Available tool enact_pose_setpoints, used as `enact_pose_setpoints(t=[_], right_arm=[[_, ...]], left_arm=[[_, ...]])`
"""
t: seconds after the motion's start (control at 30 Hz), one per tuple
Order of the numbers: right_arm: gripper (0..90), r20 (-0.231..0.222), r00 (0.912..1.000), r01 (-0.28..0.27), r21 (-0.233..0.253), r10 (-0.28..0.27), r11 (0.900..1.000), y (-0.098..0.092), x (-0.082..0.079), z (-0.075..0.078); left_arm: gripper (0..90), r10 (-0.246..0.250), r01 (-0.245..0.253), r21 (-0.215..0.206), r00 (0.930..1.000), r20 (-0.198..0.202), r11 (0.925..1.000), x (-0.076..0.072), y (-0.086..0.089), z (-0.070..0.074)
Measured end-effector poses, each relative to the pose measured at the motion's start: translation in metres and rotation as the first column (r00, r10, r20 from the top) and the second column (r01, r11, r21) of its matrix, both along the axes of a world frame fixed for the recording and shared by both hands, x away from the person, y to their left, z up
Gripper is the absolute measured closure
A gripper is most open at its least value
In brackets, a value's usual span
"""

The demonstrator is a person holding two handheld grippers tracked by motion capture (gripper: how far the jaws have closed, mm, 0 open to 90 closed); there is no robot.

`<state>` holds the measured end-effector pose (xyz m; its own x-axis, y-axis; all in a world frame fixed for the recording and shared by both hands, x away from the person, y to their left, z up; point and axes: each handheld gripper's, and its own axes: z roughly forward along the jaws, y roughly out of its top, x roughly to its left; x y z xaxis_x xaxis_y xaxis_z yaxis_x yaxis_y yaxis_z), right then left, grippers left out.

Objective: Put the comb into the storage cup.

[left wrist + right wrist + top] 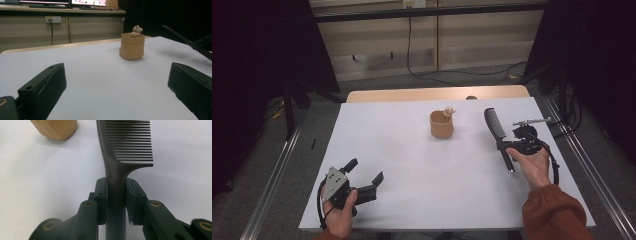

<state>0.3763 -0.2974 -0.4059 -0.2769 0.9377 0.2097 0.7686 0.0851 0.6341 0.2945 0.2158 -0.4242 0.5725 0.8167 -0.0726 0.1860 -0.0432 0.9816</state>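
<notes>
**Comb in hand, pot waiting**

The right tool [116, 195] has its jaws clamped on the handle of a black comb [130, 142], just below where the teeth begin. So the pick-up looks done, and what remains, as far as I can judge, is carrying the comb to wherever it belongs, perhaps toward the small tan pot [441, 125] that stands near the middle of the white surface [412, 150]. A little bear figure [449, 111] sits at the pot's rim.

In the high view the comb [495, 124] points away from the person, to the right of the pot and apart from it. The right hand [532, 162] holds its tool palm-up, with an orange sleeve [552, 210] behind it.

The left tool [362, 175] rests near the front left corner, jaws spread wide and empty, aimed toward the pot [132, 46].
</notes>
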Motion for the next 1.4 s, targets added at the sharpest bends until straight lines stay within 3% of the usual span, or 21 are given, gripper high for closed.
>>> enact_pose_setpoints(t=[0.27,0.5,0.7,0.9,1.03,1.33,1.4], right_arm=[[73.0,0.122,0.9926,-0.010,0.039,0.005,0.999,-0.001,-0.008,0.006],[73.0,0.227,0.9733,-0.047,0.040,0.037,0.998,0.000,-0.012,0.010],[73.0,0.280,0.9592,-0.060,0.059,0.041,0.996,-0.001,-0.013,0.011],[72.9,0.360,0.9319,-0.076,0.081,0.042,0.994,0.001,-0.016,0.013],[72.9,0.388,0.9204,-0.099,0.112,0.048,0.989,0.002,-0.015,0.011],[72.9,0.473,0.8804,-0.121,0.153,0.035,0.981,0.003,-0.016,0.011],[72.9,0.481,0.8763,-0.120,0.157,0.031,0.980,0.004,-0.016,0.011]], left_arm=[[1.8,-0.001,0.001,-0.002,1.0000,-0.001,1.0000,0.000,-0.001,0.000],[1.8,-0.002,0.002,-0.004,1.0000,-0.002,1.0000,0.000,-0.001,0.000],[1.7,-0.001,0.001,-0.002,1.0000,-0.001,1.0000,0.000,-0.001,0.000],[1.7,-0.006,0.006,0.001,1.0000,-0.004,1.0000,0.000,-0.001,0.000],[1.8,-0.009,0.009,0.003,0.9999,-0.004,1.0000,-0.001,-0.001,0.000],[1.8,-0.010,0.010,0.007,1.0000,0.000,0.9999,-0.001,-0.001,0.000],[1.8,-0.009,0.009,0.004,1.0000,0.002,1.0000,-0.001,-0.001,0.000]])
